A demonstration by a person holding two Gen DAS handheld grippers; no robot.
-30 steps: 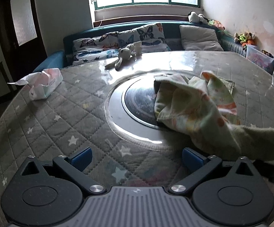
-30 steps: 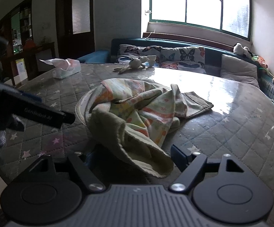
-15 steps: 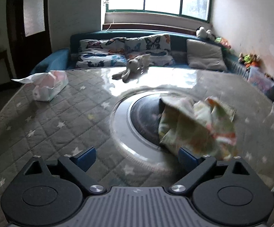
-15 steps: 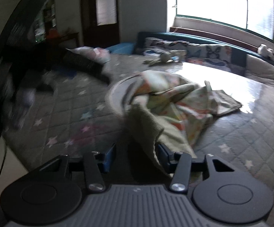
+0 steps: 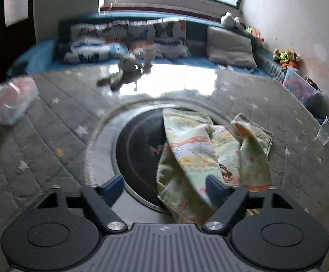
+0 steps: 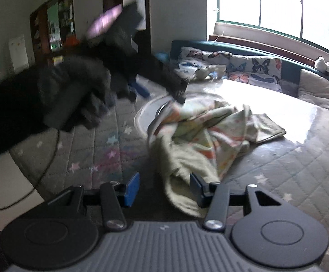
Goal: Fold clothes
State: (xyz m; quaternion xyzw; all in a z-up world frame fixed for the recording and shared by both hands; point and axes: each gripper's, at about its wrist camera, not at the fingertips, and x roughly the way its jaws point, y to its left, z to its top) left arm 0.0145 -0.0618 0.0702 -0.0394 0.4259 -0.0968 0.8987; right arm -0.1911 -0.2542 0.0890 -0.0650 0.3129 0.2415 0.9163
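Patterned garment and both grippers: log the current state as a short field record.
garment: patterned garment, crumpled, partly over the round inset of the table
left gripper: left gripper, open, cloth between fingers, not clamped
right gripper: right gripper, open, garment edge between fingers
fold: not yet begun
nearby: plastic cup, tissue pack

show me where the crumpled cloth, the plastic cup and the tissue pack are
crumpled cloth (image 5: 193,149): left wrist view, printed middle fold.
plastic cup (image 5: 327,131): left wrist view, clear side wall.
tissue pack (image 5: 14,100): left wrist view, blurred front face.

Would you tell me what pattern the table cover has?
Grey quilted diamonds with pale stars on the table cover, clearest in the left wrist view.
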